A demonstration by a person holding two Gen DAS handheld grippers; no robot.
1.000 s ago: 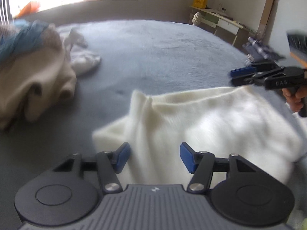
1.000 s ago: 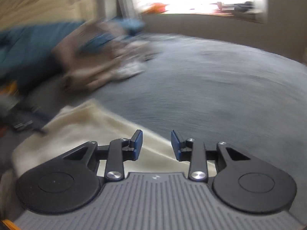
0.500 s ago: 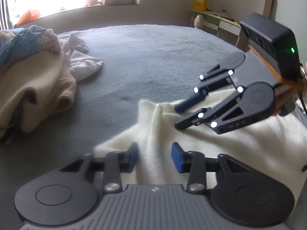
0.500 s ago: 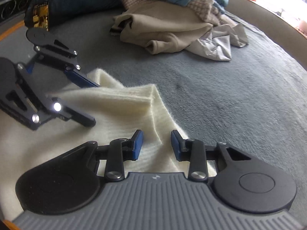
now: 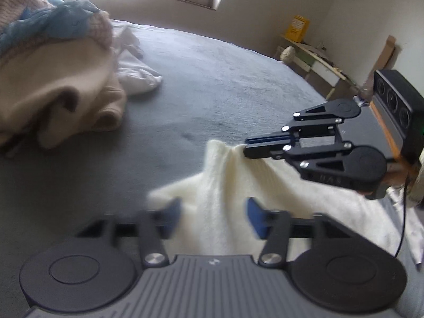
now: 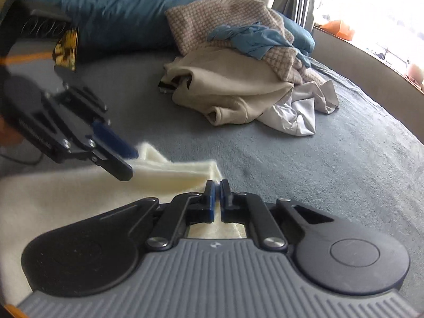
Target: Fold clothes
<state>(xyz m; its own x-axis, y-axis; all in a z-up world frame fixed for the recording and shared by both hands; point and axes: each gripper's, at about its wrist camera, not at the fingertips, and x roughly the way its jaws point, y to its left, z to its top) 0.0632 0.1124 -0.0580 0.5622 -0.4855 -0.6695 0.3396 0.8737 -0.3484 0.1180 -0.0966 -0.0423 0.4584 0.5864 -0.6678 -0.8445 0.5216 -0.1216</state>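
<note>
Left wrist view is showing the left gripper (image 5: 213, 218) with its jaws standing open, the blue pads blurred, straddling a ridge of the cream sweater (image 5: 233, 212) without closing on it. The sweater is lying on the grey bed cover (image 5: 212, 84), spread toward the lower right, and one corner of it is being lifted into a peak. At that peak the right gripper (image 5: 247, 147) is pinching the fabric, its jaws pressed together on the cream edge. Behind it, a black box with round openings (image 5: 397, 100) is sitting at the right edge of the frame. To the far left a pile of clothes is resting on the bed, well apart from the sweater: a beige garment (image 5: 53, 98) under a pink knit and a blue cloth, with a white garment (image 5: 135, 74) just beside it.

Right wrist view is showing the right gripper (image 6: 216, 196) with its jaws closed on a thin fold of the cream sweater (image 6: 79, 193), the fabric running away to the left beneath the housing. The left gripper (image 6: 124, 161) is appearing blurred at the left, its jaws parted over the sweater's raised edge. Beyond, the beige garment (image 6: 230, 87) is lying beneath a checked pink knit (image 6: 220, 21) and a blue cloth (image 6: 254, 39), with the white garment (image 6: 302, 111) touching it, and a dark blue duvet (image 6: 127, 8) is bunching behind them.
</note>
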